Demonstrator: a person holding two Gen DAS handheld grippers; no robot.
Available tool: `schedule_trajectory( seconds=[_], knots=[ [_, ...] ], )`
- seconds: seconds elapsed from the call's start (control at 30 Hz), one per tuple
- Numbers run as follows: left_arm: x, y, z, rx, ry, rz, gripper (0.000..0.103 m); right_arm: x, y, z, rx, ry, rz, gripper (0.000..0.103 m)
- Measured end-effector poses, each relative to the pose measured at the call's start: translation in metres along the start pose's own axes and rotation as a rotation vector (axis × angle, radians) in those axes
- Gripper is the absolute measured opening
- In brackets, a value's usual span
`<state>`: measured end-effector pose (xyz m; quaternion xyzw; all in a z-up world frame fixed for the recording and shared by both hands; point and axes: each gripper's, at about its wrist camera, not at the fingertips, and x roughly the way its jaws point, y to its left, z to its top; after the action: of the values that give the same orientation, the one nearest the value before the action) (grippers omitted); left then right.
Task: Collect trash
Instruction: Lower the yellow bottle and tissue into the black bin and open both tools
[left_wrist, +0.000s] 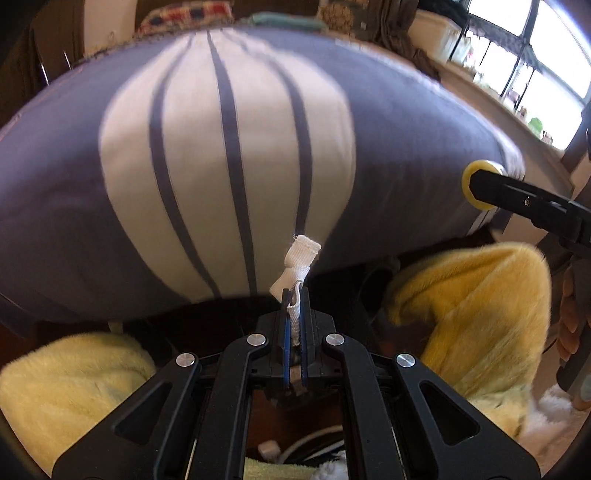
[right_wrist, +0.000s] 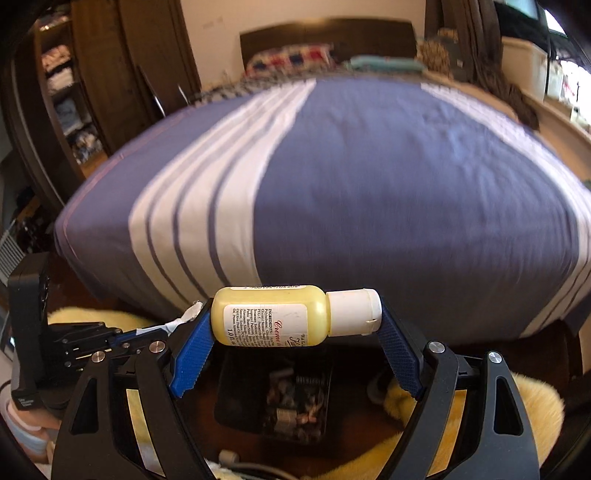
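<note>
My left gripper (left_wrist: 294, 295) is shut on a white strip of gauze-like fabric (left_wrist: 297, 264) that sticks up from between its blue pads, held in front of the bed's foot. My right gripper (right_wrist: 295, 317) is shut on a small yellow lotion bottle (right_wrist: 273, 317) with a white cap (right_wrist: 354, 312), held sideways between its blue pads (right_wrist: 194, 350). The bottle's yellow base (left_wrist: 476, 184) and the right gripper's finger show at the right of the left wrist view. The left gripper (right_wrist: 110, 339) with the white strip (right_wrist: 186, 317) shows at the left of the right wrist view. A dark bin (right_wrist: 275, 398) holding small scraps sits on the floor below the bottle.
A bed with a blue and white striped cover (left_wrist: 229, 147) fills the view ahead. Yellow fluffy rugs (left_wrist: 476, 314) lie on the floor either side. A wooden wardrobe (right_wrist: 103, 92) stands left of the bed, and a window (left_wrist: 535, 55) is at the right. Cables (left_wrist: 303, 443) lie on the floor.
</note>
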<state>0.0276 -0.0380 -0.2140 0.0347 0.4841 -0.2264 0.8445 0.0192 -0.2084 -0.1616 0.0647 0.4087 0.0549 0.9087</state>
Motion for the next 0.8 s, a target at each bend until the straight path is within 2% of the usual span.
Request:
schedule_trajectory(
  seconds=[0.23, 0.33, 0.47, 0.63, 0.8],
  knots=[
    [0.062, 0.003, -0.025, 0.007, 0.171, 0.004, 0.002, 0.062, 0.004, -0.04, 0.016, 0.192, 0.014, 0.083],
    [0.084, 0.005, -0.033, 0.001, 0.237, -0.015, 0.002, 0.091, 0.003, -0.055, 0.037, 0.278, 0.028, 0.083],
    [0.108, 0.006, -0.04, -0.02, 0.318, -0.061, 0.002, 0.117, 0.002, -0.066, 0.04, 0.351, 0.016, 0.083],
    [0.125, 0.011, -0.038, -0.031, 0.359, -0.095, 0.002, 0.148, 0.004, -0.075, 0.04, 0.436, -0.011, 0.083],
    [0.136, 0.013, -0.036, -0.048, 0.384, -0.105, 0.005, 0.155, 0.001, -0.072, 0.049, 0.46, 0.005, 0.083]
  ],
)
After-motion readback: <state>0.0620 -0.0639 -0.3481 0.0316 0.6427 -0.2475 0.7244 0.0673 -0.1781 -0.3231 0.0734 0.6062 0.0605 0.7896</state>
